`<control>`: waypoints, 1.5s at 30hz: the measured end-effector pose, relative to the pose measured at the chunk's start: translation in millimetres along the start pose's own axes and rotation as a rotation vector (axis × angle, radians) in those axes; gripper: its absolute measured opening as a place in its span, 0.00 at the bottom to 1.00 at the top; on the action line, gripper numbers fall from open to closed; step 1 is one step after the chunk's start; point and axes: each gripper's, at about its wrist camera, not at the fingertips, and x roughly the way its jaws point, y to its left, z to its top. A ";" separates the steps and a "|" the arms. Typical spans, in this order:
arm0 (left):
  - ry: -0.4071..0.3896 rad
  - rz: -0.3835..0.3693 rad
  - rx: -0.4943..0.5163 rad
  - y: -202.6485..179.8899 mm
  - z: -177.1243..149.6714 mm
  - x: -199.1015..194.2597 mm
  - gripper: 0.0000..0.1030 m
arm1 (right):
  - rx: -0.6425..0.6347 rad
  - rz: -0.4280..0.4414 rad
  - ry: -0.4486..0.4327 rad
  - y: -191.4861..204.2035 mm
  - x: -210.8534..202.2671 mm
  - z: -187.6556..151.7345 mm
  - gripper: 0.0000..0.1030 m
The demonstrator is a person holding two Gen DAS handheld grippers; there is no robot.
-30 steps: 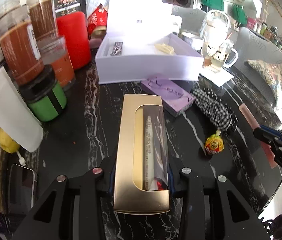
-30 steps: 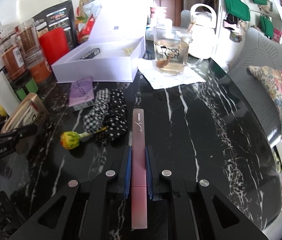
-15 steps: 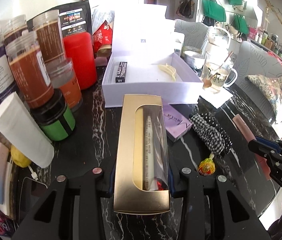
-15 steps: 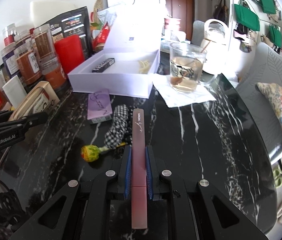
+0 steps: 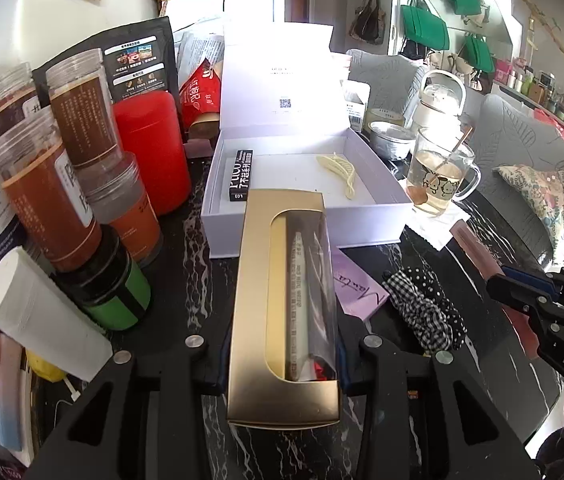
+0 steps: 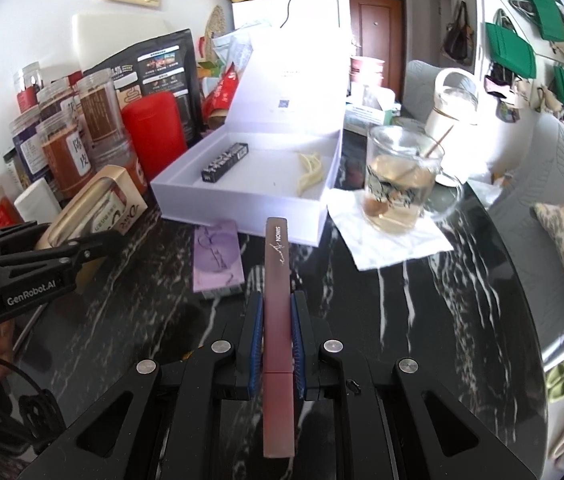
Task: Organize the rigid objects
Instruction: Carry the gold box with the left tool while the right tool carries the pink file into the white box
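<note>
The long gold cardboard box with a clear window (image 5: 282,312) hides much of the black white-veined marble counter (image 5: 185,248) in the left wrist view, and its near end covers the gap between the jaws; the left gripper (image 5: 282,364) is clamped on its two long sides. Inside the window a pale printed tube shows, its lettering too small to read. The slim matte dusty-pink bar (image 6: 277,304) is pinched flat between the blue pads of the right gripper (image 6: 275,340), jaws closed tight on it; its far tip points at the open white rigid gift box (image 6: 241,204), lid standing upright. In that box lie a small black lettered carton (image 6: 225,162) at the left and a cream feather-shaped clip (image 6: 310,170) at the right – well apart. On the counter before the box rest a flat lilac carton (image 6: 215,260) and a black-and-white checked fabric scrunchie (image 5: 426,312), the scrunchie hidden in the right wrist view. The glass mug of pale liquid (image 6: 398,184) stands on a white napkin – the jars at left are cut off by the frame edge
</note>
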 end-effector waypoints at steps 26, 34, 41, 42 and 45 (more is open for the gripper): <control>-0.056 -0.020 0.032 6.3 87.0 46.0 0.37 | -0.028 0.015 -0.046 -16.1 43.6 85.9 0.13; -0.106 0.008 0.035 7.9 113.5 58.9 0.37 | -0.030 0.028 -0.063 -21.1 59.5 113.7 0.13; -0.115 0.000 0.032 6.1 133.6 74.4 0.37 | -0.032 0.039 -0.075 -24.1 72.9 135.9 0.13; -0.115 0.001 0.032 6.1 136.7 77.0 0.37 | -0.036 0.040 -0.078 -24.1 75.3 139.4 0.13; -0.116 -0.003 0.025 6.8 146.5 85.8 0.37 | -0.038 0.042 -0.085 -24.5 82.4 149.3 0.13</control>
